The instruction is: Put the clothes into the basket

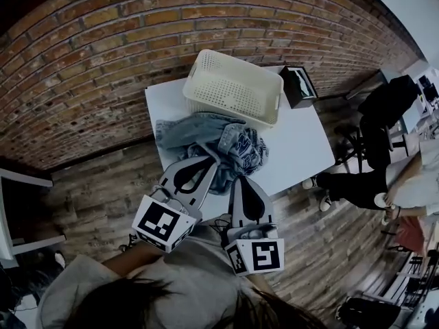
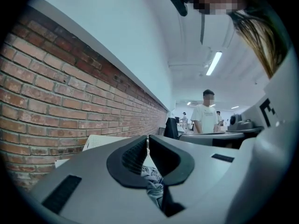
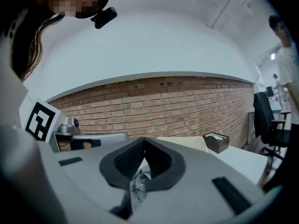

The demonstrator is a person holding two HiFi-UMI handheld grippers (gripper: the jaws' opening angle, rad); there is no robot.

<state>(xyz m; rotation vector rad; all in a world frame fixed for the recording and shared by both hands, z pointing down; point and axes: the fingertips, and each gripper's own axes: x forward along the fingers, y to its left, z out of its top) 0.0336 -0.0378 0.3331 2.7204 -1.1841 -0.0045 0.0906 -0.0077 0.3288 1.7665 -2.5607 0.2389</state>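
A heap of blue denim clothes (image 1: 206, 139) lies on the white table (image 1: 295, 149), just in front of the empty cream plastic basket (image 1: 226, 108). My left gripper (image 1: 210, 159) points at the heap's near edge, its tip over the cloth, jaws shut. My right gripper (image 1: 241, 179) hangs beside it, at the heap's near right corner, also shut. In the left gripper view the left gripper (image 2: 148, 139) has its pads together, with the clothes (image 2: 152, 178) showing below them. In the right gripper view the right gripper (image 3: 142, 141) is shut, the clothes (image 3: 139, 185) beneath it. Nothing is clamped between either pair.
A black box (image 1: 298, 86) stands at the table's back right corner beside the basket. A seated person (image 1: 384, 184) and a black chair (image 1: 384, 108) are to the right. White furniture (image 1: 20, 211) stands at the left. Another person (image 2: 205, 118) stands far off.
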